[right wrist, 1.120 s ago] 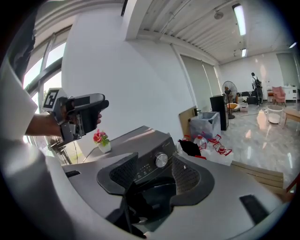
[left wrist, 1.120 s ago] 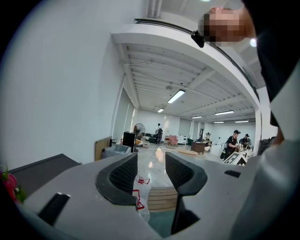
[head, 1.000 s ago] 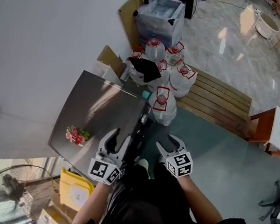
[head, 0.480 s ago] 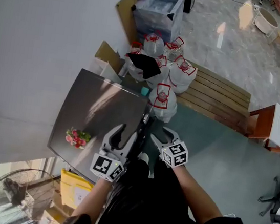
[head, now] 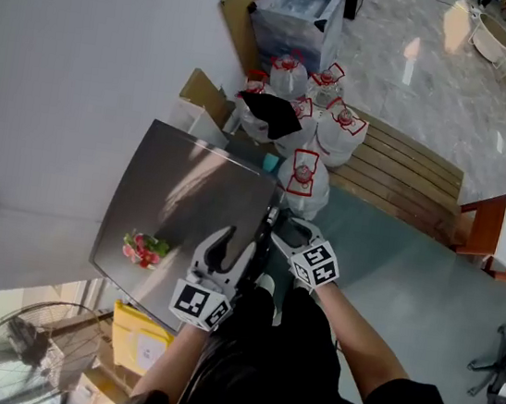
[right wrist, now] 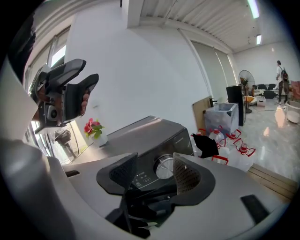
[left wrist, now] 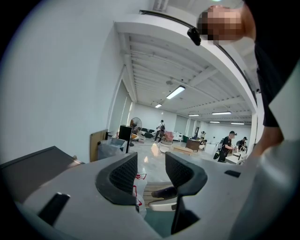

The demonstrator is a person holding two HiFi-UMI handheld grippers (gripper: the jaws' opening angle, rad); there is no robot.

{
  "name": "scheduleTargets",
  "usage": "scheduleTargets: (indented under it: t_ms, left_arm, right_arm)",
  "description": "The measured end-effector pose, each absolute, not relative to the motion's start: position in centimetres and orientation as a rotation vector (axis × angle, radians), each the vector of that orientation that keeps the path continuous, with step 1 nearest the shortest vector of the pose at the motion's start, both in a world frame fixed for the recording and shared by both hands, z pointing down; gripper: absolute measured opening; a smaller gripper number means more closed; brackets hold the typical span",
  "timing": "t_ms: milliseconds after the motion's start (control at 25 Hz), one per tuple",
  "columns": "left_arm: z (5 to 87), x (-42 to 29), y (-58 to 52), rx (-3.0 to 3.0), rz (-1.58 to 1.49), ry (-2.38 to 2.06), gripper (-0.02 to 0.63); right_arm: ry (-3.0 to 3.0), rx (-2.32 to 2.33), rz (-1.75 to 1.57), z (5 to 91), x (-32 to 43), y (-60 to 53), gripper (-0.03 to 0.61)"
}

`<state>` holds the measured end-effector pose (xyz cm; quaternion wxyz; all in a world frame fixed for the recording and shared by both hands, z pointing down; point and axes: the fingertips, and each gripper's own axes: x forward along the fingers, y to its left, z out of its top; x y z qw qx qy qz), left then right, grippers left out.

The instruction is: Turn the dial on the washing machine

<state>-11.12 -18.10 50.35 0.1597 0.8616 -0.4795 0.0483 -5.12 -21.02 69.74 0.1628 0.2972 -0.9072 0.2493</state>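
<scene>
Found a pot of flowers [head: 141, 246] on the washing machine [head: 188, 201], well left of the left gripper [left wrist: 150, 161]. Held that gripper with jaws wide apart, nothing between the pads, the machine's top off to the fingers' left. Held the right gripper [right wrist: 155, 161] open as well, gripping nothing. Framed the dial [right wrist: 164, 167] just beyond its fingertips, nearer the right finger, untouched. Left the water bottles [right wrist: 241, 150] farther out, right of that finger.

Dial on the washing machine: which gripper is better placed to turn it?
Right. The right gripper has the dial framed between its open jaws, not touching yet. The left gripper, open and empty, points past the washing machine into the room.
</scene>
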Motion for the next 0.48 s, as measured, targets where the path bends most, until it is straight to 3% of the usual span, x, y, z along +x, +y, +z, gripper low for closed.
scheduleTargets:
  t_ms: [480]
  left_arm:
    - [51.4,-12.3,-18.8,2.419,0.124,-1.397,0.163]
  right_arm:
    - [-2.567,0.637,0.589,73.6,-7.7,-22.8,0.23]
